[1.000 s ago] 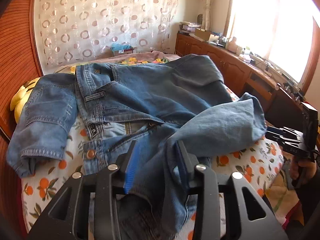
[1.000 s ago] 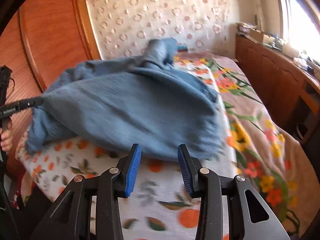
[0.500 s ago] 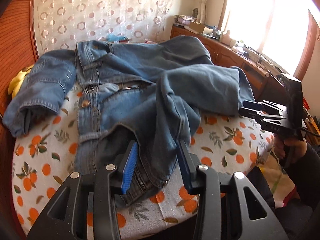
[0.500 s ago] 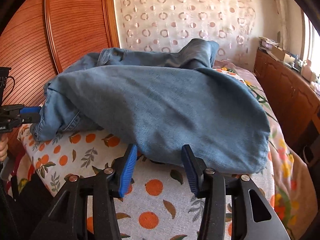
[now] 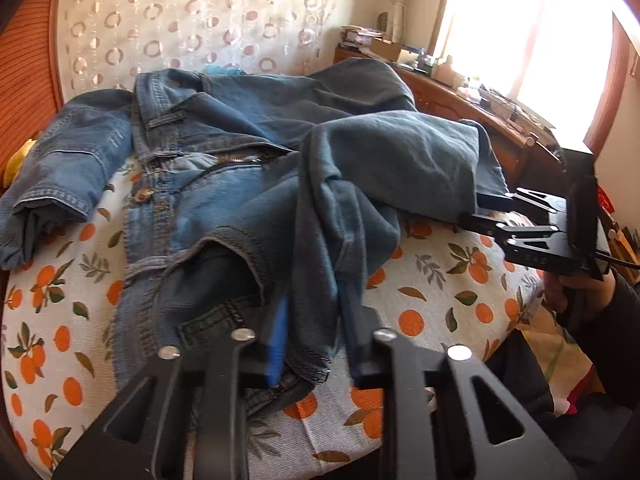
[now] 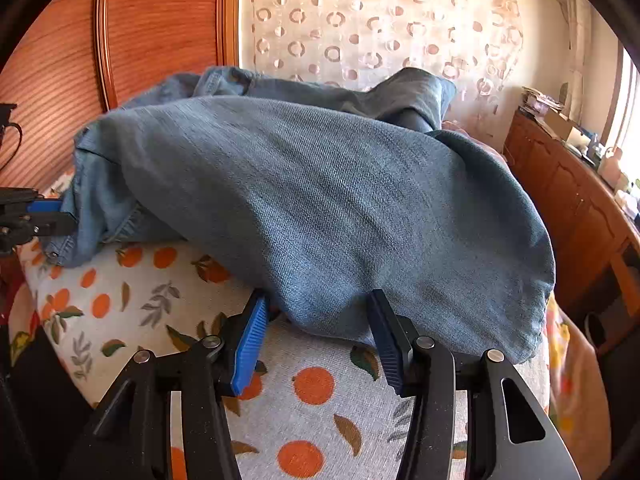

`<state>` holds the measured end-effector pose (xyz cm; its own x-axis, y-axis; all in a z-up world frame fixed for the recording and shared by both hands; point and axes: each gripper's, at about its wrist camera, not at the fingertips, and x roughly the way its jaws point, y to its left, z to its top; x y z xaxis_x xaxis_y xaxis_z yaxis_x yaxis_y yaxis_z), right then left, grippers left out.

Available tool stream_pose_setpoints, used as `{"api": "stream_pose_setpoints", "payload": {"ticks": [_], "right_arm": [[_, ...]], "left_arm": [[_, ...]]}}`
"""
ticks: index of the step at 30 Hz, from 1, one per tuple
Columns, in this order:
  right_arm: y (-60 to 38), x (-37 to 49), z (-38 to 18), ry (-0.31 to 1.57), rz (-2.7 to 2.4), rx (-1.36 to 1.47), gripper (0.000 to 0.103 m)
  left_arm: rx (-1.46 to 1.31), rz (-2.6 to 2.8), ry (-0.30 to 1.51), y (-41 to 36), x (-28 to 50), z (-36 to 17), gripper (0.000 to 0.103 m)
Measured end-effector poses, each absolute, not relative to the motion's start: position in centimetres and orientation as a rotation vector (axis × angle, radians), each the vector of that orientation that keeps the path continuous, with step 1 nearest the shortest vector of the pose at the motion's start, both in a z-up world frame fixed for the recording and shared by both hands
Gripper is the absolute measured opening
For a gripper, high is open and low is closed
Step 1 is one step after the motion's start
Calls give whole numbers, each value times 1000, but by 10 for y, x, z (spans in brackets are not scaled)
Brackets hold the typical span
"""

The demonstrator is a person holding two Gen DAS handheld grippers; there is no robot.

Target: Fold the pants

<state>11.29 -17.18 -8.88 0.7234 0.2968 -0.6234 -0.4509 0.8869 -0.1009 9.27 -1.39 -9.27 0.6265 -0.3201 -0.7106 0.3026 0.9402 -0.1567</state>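
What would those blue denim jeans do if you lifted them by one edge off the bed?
The blue denim jeans would probably flop and hang, since they already lie crumpled in soft folds on the orange-print bedsheet. The thick cloth looks fairly heavy, so it may drag. The left tool, closing on a bunched fold, likely won't slip: denim looks rough.

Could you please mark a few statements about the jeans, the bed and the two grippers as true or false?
1. The jeans lie on a sheet printed with oranges. True.
2. The jeans are folded into a neat rectangle. False: they lie crumpled, zipper open.
3. Denim sits between the fingers of the left gripper, whose jaws are closing. True.
4. The right gripper hangs high above the bed. False: it is low at the edge of a pant leg.
5. The window is dark. False: bright daylight.
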Motion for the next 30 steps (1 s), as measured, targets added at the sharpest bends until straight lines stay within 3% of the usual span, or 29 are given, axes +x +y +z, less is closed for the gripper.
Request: {"api": "stream_pose_setpoints", "payload": {"ticks": [1,3,5,22,30], "right_arm": [[-171,113,-89,639,410,-255,41],[-173,113,-87,643,415,-247,15],[-177,109,-81,638,421,-231,8],[-263,37,60,425,451,-94,7],[-237,106,6,602,405,-72,12]], "left_arm": [[-15,-360,818,-16,92,-93,13],[0,-359,815,-20,91,-91,10],[25,-360,805,-24,86,-85,8],[89,-392,645,-27,34,10,8],[42,-333,767,-17,80,-32,8]]}}
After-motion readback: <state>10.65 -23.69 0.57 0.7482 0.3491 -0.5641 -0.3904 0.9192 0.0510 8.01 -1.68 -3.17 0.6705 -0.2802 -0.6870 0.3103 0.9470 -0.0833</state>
